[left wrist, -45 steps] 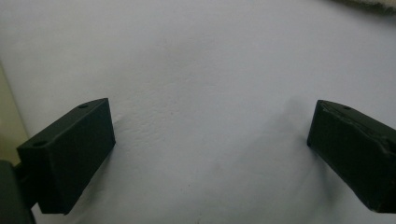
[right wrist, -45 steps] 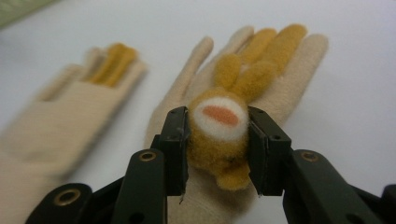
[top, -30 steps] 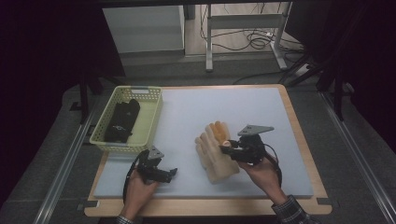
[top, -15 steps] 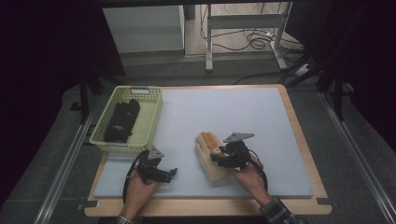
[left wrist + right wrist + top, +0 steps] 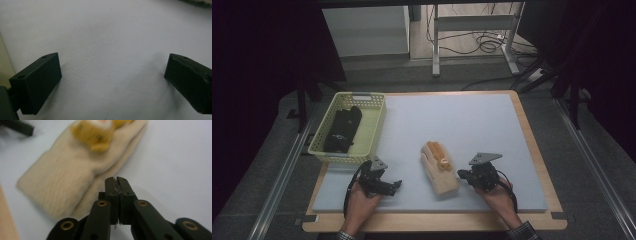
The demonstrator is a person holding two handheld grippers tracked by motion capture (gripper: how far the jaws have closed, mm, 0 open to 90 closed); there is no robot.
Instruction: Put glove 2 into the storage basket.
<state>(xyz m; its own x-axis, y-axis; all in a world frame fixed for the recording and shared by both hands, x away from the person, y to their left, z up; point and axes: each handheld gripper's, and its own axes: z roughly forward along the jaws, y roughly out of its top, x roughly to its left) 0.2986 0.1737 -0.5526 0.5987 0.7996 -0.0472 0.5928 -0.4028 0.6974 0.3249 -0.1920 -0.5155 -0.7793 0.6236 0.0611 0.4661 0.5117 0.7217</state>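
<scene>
A cream knitted glove with orange-yellow fingers lies folded on the pale blue mat, in front of centre. My right gripper rests low at its right edge. In the right gripper view the jaws of the right gripper have just closed and meet flat, with only a stray fibre between them. Their tips touch the edge of the glove. My left gripper sits on the mat to the left of the glove. The left gripper is open over bare mat.
A yellow-green plastic basket at the mat's left edge holds dark fabric items. The mat lies on a wooden board. Beyond the table are a white cabinet, metal legs and cables on the floor.
My right gripper has sunk from above the glove to the mat at its right edge, its jaws now together. The glove lies narrower, folded over. The left gripper has stayed put.
</scene>
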